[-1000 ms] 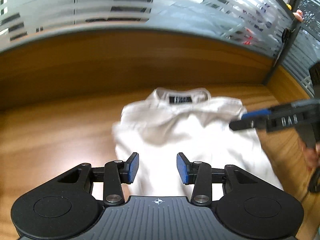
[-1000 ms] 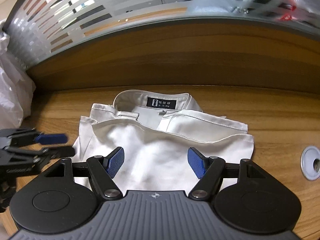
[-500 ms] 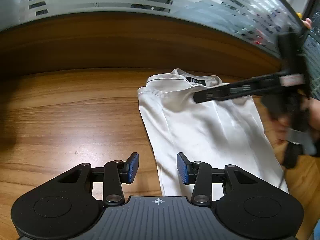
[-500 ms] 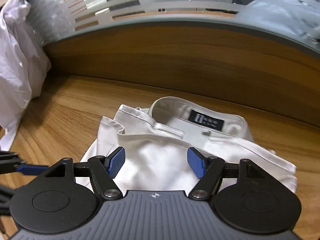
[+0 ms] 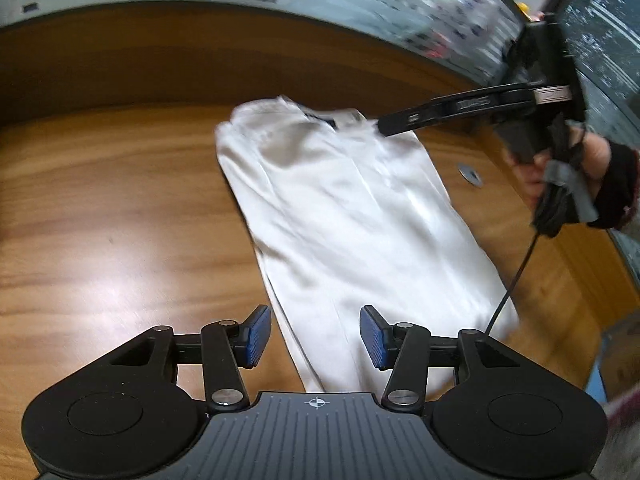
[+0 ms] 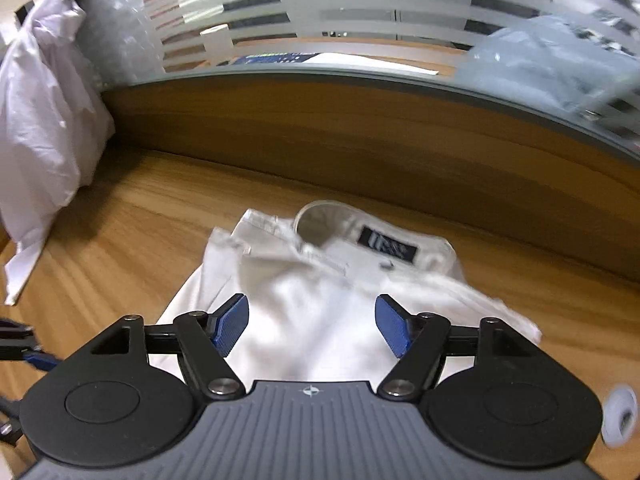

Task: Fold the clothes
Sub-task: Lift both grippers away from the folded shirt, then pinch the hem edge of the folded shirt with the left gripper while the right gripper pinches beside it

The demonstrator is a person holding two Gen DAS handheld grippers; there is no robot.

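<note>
A white shirt (image 5: 344,216) lies folded into a narrow strip on the wooden desk, collar with a dark label at the far end. It also shows in the right wrist view (image 6: 320,300). My left gripper (image 5: 315,338) is open and empty, over the shirt's near end. My right gripper (image 6: 312,322) is open and empty, above the shirt just below the collar. In the left wrist view the right gripper's fingers (image 5: 436,114) reach over the collar end from the right.
The wooden desk (image 5: 100,220) ends at a wooden back panel (image 6: 360,136) with frosted glass above. A pile of white cloth (image 6: 40,132) sits at the far left. A round cable grommet (image 5: 470,173) lies right of the shirt.
Both grippers have shifted: the left one swung left and back over the shirt's near end, the right one moved up towards the collar. Both stayed open. The shirt stays a narrow folded strip.
</note>
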